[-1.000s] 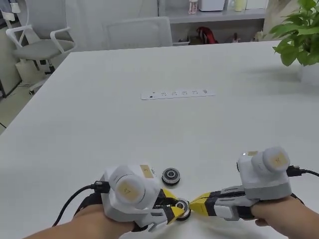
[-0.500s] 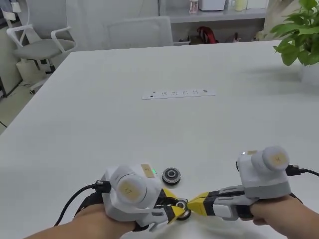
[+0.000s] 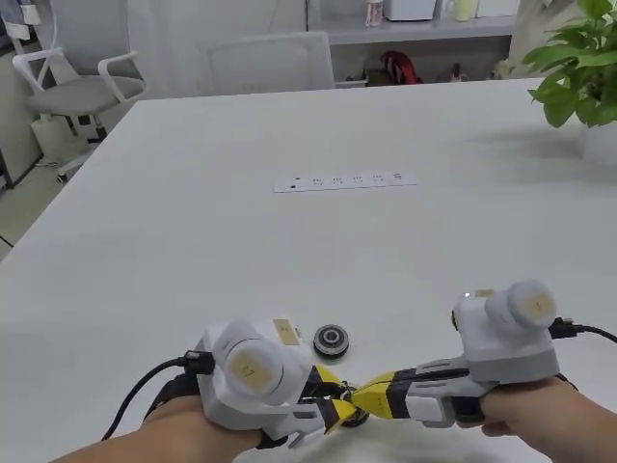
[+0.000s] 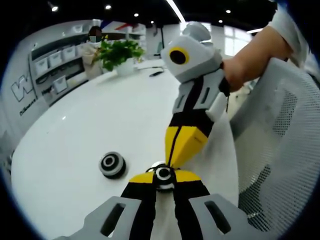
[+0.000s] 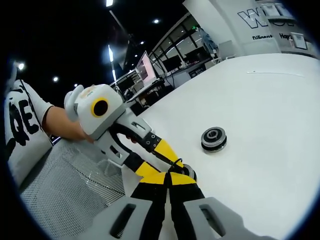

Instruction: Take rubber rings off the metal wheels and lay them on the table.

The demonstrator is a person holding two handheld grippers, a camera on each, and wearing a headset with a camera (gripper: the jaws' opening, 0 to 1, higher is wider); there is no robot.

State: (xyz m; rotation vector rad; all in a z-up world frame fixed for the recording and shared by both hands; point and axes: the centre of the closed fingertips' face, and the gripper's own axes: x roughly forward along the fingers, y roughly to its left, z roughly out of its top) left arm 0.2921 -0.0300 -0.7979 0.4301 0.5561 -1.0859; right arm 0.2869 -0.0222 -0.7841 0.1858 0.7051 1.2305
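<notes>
A: Starting with the head view: the left gripper [image 3: 335, 401] and right gripper [image 3: 361, 398] meet tip to tip at the near edge of the bench [image 3: 289, 260]. A spare wheel [image 3: 332, 339] lies flat just beyond them.

B: Anything further off?

A: A power strip [image 3: 345, 181], well apart. Nothing in the way.

B: Over to the left gripper view.

A: Its jaws are closed tight on the held wheel [image 4: 163, 174], which is pinched between the two yellow tips with its face toward the camera. The other gripper's yellow point comes down from above and touches the wheel's upper rim, right at the dark rubber ring [image 4: 158, 175].

B: And the right gripper view?

A: Jaws drawn together to a narrow point at the wheel's edge. Whether there's any rubber nipped between them, I can't tell; it's too small.

B: So how should this peel go?

A: My call: the left clamps firm, without trapping the stretch of rubber being lifted. The right needs a real bite of ring, then a pull outward and around the rim, rolling it off rather than yanking. If it slips, that wheel could pop free and roll away.
</notes>
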